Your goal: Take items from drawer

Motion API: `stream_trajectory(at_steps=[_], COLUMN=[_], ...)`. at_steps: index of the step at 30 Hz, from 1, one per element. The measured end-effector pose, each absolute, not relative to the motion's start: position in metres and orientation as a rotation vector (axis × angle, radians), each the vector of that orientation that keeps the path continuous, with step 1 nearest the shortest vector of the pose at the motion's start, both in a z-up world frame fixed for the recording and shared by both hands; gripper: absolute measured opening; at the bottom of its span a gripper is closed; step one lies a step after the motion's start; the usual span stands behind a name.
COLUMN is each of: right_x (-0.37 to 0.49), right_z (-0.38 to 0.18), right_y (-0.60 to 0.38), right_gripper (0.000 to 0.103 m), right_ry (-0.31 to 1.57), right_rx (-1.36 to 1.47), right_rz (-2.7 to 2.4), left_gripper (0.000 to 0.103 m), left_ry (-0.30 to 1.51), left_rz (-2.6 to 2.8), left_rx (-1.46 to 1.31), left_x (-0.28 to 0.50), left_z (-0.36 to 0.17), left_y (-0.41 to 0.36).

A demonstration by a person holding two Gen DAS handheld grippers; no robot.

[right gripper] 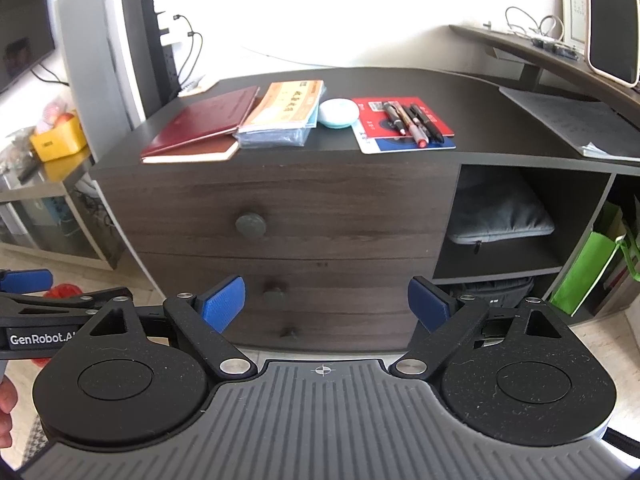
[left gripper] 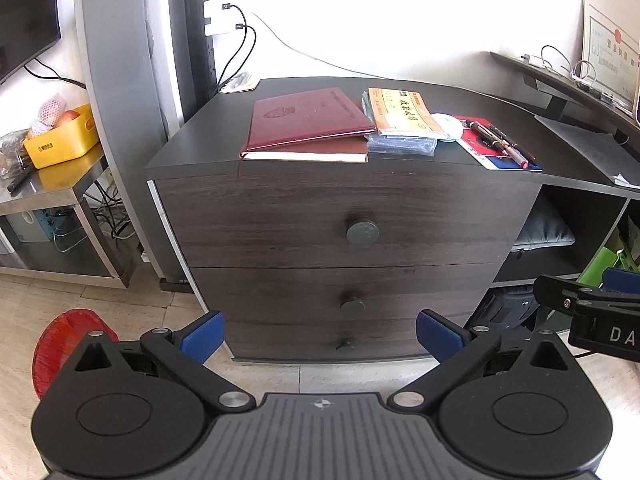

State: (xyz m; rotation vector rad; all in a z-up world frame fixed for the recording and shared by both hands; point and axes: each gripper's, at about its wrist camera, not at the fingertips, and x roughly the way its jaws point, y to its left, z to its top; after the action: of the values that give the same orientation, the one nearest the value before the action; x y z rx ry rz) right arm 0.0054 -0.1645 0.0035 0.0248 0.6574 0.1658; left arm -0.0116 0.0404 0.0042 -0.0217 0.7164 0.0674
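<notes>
A dark wood cabinet has three shut drawers; the top drawer [left gripper: 344, 220] [right gripper: 276, 216] has a round grey knob [left gripper: 362, 233] [right gripper: 251, 225]. On the cabinet top lie maroon books [left gripper: 308, 120] [right gripper: 204, 124], a yellow booklet [left gripper: 404, 112] [right gripper: 286, 106], a round white box [right gripper: 338, 113], and pens [left gripper: 500, 142] [right gripper: 412, 120] on a red-blue card. My left gripper [left gripper: 320, 338] is open and empty, in front of the lower drawers. My right gripper [right gripper: 326, 300] is open and empty, level with the second drawer. Each gripper shows at the edge of the other's view.
A desk extends right with open shelves holding a grey sleeve [right gripper: 500, 216] and a green bag [right gripper: 580, 276]. A metal side table with a yellow bin [left gripper: 60, 140] stands left. A red basket [left gripper: 68, 344] sits on the floor at left.
</notes>
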Motion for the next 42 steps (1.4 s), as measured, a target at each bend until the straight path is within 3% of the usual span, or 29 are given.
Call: stream_trajectory(at_steps=[42], right_x=[0.0064], right_z=[0.0024], right_y=[-0.1597], right_gripper=[0.093], right_ry=[0.664], right_rx=[-0.001], right_rz=[0.163], left_gripper=[0.102], left_ry=[0.698], left_rz=[0.06], left_rx=[-0.034], left_x=[-0.0081], left_z=[0.0031], left_y=[0.0359])
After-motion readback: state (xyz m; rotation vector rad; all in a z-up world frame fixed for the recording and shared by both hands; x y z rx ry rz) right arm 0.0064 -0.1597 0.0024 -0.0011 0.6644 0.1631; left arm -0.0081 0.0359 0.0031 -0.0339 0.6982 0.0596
